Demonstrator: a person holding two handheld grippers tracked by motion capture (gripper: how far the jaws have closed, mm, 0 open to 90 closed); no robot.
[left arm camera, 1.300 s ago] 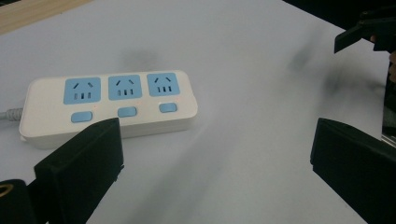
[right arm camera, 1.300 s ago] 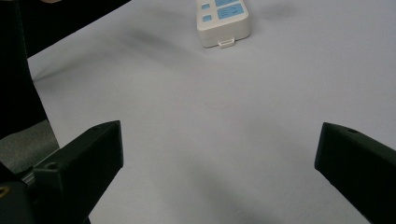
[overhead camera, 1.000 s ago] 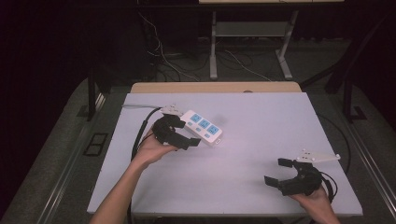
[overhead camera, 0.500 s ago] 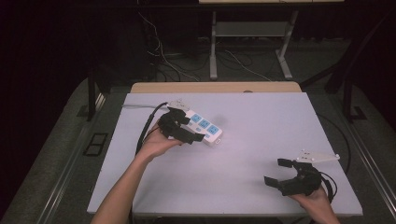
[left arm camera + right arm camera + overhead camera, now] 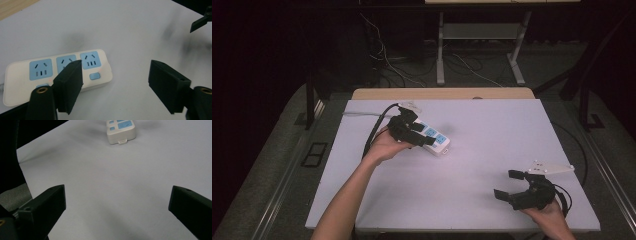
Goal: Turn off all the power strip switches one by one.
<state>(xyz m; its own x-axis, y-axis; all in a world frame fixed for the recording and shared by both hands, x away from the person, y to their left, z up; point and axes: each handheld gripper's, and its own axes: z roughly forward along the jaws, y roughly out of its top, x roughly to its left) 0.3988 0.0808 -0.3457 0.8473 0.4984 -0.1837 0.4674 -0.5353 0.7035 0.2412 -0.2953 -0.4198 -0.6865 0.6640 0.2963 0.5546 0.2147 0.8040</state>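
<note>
Left gripper [image 5: 422, 136] is over the power strip [image 5: 436, 141] at the table's [image 5: 492, 130] far left; it has crept further over the strip than a second ago. Jaws have just been closing but remain apart: in the left gripper view one jaw hangs over the strip's [image 5: 56, 70] middle socket, the other beyond its end, nothing clamped yet. Looks like a grab lining up. Right gripper [image 5: 511, 185] idle near right, jaws wide.

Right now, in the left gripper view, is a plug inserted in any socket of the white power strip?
No, the three blue sockets of the power strip show bare slots and nothing is plugged into them.
</note>
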